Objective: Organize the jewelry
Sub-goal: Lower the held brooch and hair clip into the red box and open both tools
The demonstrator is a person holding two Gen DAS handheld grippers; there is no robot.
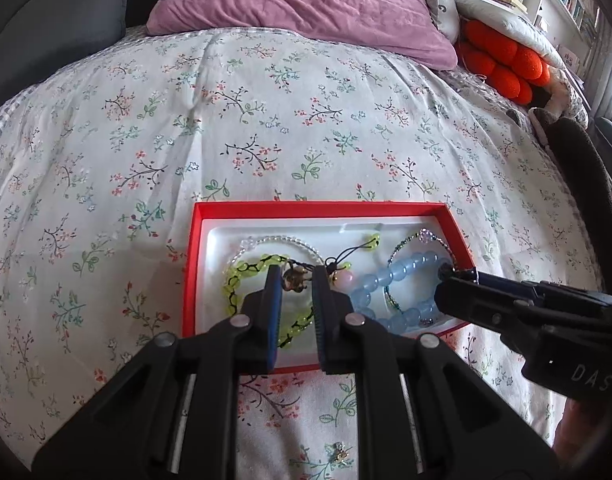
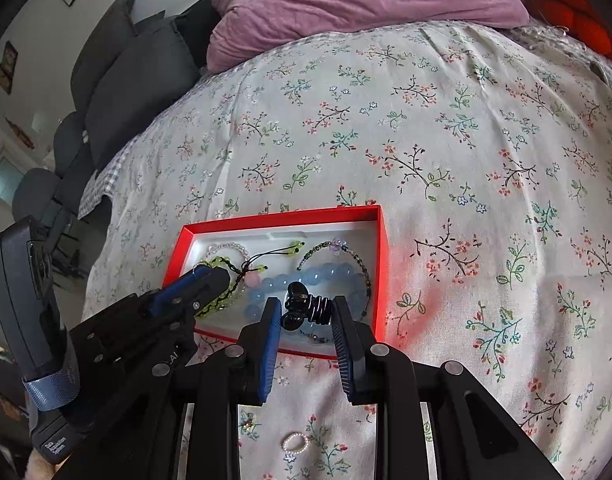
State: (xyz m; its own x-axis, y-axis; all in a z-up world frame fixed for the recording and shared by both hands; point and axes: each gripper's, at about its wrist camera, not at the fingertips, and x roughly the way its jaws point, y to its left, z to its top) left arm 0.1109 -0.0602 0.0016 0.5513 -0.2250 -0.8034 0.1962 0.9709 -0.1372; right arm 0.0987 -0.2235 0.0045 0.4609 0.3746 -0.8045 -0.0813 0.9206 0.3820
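A red box (image 1: 318, 208) with a white insert lies on the floral bedspread. Inside it are a yellow-green bead bracelet (image 1: 242, 276), a clear bead bracelet (image 1: 282, 240), a chunky blue bead bracelet (image 1: 406, 276) and a thin green bead strand (image 1: 402, 244). My left gripper (image 1: 297, 280) hangs over the box's left half, shut on a small bronze charm (image 1: 294, 284). My right gripper (image 2: 306, 308) is over the box's near right part (image 2: 380, 280), shut on a black beaded piece with coiled wire (image 2: 306, 304). The blue bracelet (image 2: 326, 272) lies just behind it.
A small pearl ring (image 2: 295, 442) and a tiny gold trinket (image 2: 248, 420) lie on the bedspread near me, in front of the box. A purple pillow (image 1: 306, 4) and an orange cushion (image 1: 502, 60) sit at the far end. Grey cushions (image 2: 134, 80) stand far left.
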